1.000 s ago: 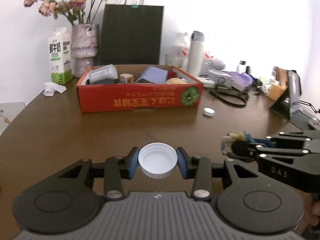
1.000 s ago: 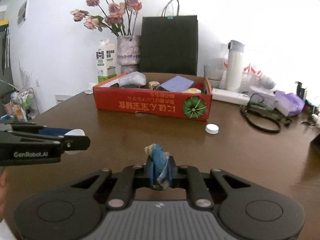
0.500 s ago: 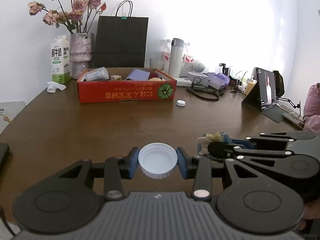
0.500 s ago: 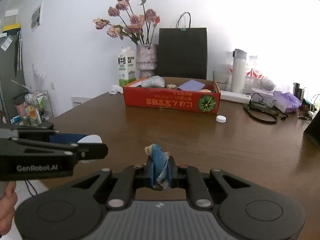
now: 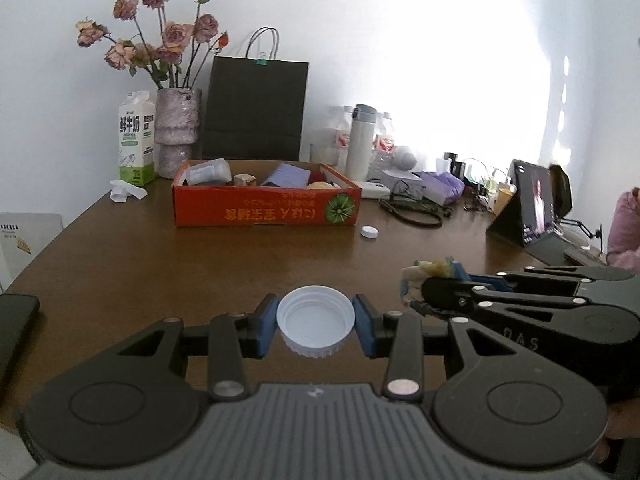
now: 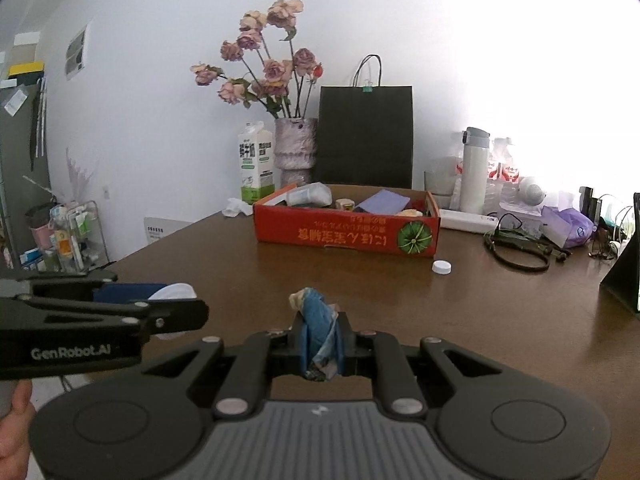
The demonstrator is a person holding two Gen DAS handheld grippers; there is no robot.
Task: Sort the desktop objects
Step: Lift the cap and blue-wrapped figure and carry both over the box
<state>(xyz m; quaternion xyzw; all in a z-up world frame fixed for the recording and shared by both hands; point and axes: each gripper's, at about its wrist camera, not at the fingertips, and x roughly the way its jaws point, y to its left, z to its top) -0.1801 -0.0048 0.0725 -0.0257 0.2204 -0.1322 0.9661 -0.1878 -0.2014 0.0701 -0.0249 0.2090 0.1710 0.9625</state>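
My left gripper (image 5: 316,322) is shut on a white bottle cap (image 5: 316,326), open side up, above the near part of the brown table (image 5: 160,264). My right gripper (image 6: 322,336) is shut on a crumpled blue and cream wrapper (image 6: 318,320). The two grippers are held side by side: the right gripper (image 5: 416,288) shows at the right of the left wrist view, the left gripper (image 6: 176,300) at the left of the right wrist view. A red cardboard box (image 5: 266,210) with several items inside stands far across the table. A small white cap (image 5: 369,232) lies by its right corner.
Behind the box are a milk carton (image 5: 136,144), a vase of dried roses (image 5: 178,132), a black paper bag (image 5: 256,108) and a white flask (image 5: 360,142). Cables (image 5: 416,208), tissues and a propped tablet (image 5: 532,212) crowd the right side. A dark device (image 5: 16,324) lies at the left edge.
Both grippers have pulled back from the red box and risen slightly, each still holding its object. The box now looks smaller and farther away.
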